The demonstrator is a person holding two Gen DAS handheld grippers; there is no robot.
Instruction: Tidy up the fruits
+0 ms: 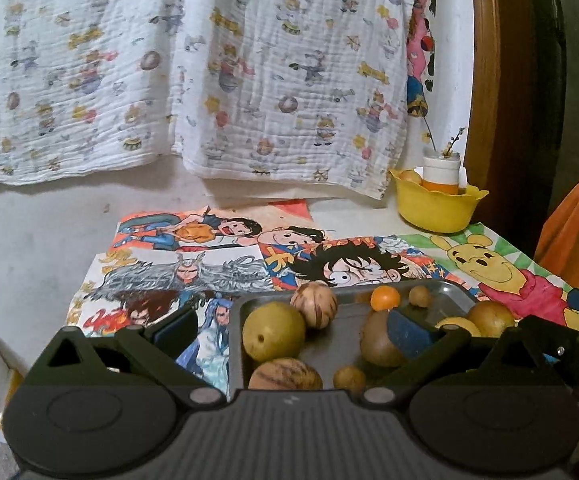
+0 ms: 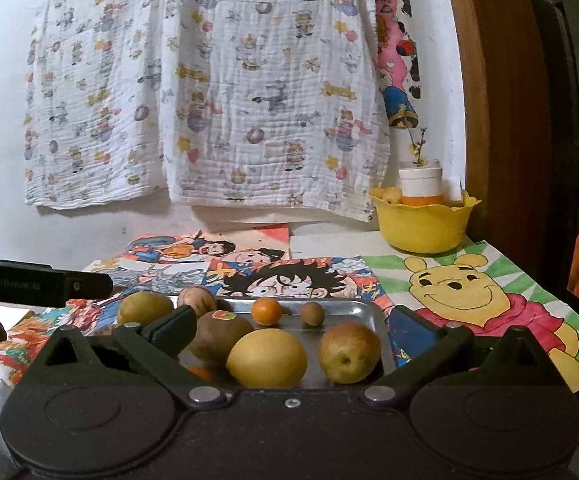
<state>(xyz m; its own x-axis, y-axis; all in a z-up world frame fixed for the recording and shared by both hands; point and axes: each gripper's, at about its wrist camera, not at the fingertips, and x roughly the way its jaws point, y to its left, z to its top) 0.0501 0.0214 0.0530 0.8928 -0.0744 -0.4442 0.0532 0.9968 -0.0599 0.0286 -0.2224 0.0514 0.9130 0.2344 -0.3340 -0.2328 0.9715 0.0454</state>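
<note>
Left tool point(image 1: 291, 330) and right tool point(image 2: 291, 330): fingers are held wide apart, nothing clamped, each poised over the near edge of a metal tray point(image 2: 363, 312) set on the worktop. Tray contents are recorded as a lemon point(image 2: 267, 358), a kiwi point(image 2: 219, 336), a small orange point(image 2: 266, 311), a russet pear point(image 2: 349, 352) and striped brown fruits point(image 1: 313, 306). Cartoon drawings point(image 2: 469, 296) are laid under the tray; a yellow bowl point(image 2: 421, 224) is set well behind, at the wall.
</note>
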